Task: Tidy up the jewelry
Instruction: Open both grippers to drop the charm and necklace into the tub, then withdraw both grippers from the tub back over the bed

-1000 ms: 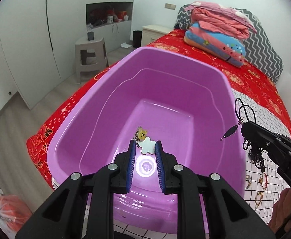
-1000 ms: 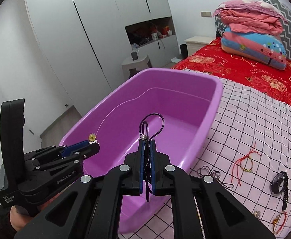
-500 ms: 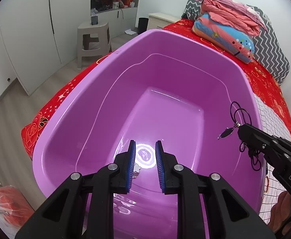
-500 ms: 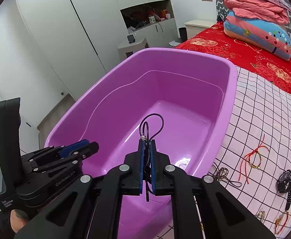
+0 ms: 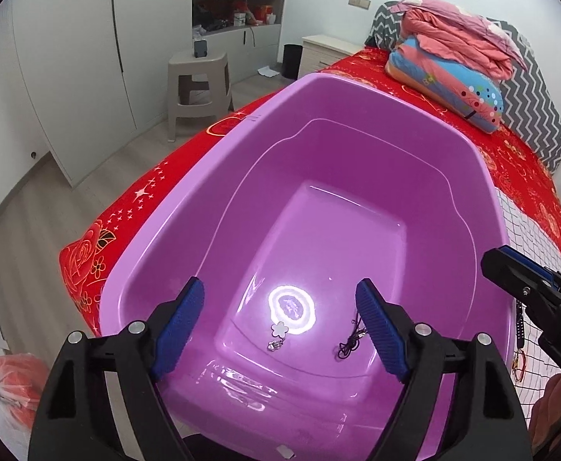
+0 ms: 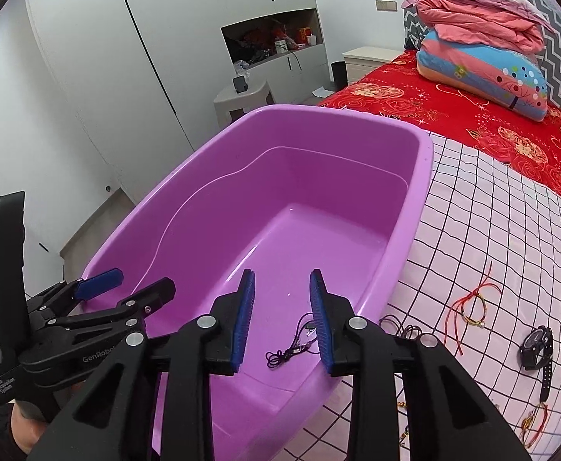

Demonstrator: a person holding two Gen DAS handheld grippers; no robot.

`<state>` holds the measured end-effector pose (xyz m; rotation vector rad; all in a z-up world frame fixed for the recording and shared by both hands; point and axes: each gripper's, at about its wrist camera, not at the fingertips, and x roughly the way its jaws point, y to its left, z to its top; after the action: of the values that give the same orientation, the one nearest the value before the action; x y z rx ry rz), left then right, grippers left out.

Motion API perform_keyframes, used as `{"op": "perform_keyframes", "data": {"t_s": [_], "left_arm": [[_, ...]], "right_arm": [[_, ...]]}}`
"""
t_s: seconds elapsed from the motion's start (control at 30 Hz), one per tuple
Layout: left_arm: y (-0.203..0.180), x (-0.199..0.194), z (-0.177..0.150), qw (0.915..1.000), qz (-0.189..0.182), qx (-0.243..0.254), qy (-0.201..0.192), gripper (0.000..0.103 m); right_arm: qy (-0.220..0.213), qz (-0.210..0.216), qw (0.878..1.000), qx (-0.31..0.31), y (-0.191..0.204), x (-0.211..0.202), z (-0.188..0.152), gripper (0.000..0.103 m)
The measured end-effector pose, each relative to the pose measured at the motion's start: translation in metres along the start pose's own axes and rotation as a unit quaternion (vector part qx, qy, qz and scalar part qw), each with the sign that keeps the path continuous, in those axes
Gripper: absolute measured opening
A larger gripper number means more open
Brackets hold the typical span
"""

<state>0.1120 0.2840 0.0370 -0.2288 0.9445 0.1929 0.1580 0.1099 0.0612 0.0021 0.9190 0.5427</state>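
Two pieces lay on the floor of the glossy purple plastic tub [image 5: 341, 123] — white flower-shaped charm [image 5: 279, 331], thin black cord necklace [image 6: 293, 349]. Left gripper [image 5: 280, 322] opening wide, right gripper [image 6: 282, 324] opening too — both empty, poised above.

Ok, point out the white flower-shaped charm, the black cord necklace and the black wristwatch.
White flower-shaped charm [image 5: 280, 329]: left wrist view, middle of the flower.
Black cord necklace [image 6: 288, 352]: right wrist view, tangled cord on the tub floor.
Black wristwatch [image 6: 536, 339]: right wrist view, the round face.
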Motion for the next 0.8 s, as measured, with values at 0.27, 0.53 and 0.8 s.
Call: {"op": "perform_keyframes", "data": {"t_s": [0.27,0.53,0.8], "left_arm": [[-0.007,-0.020,-0.006,0.9997,0.010,0.011,-0.017,0.086],[-0.015,-0.035,-0.011,0.9994,0.014,0.020,-0.023,0.088],[-0.024,-0.047,-0.020,0.9991,0.017,0.032,-0.024,0.088]], "right_arm": [[-0.010,0.003,1.000,-0.001,-0.002,-0.016,-0.008,0.030],[-0.019,-0.001,1.000,0.004,-0.007,-0.035,-0.018,0.032],[-0.030,0.001,1.000,0.005,-0.009,-0.053,-0.031,0.034]]}}
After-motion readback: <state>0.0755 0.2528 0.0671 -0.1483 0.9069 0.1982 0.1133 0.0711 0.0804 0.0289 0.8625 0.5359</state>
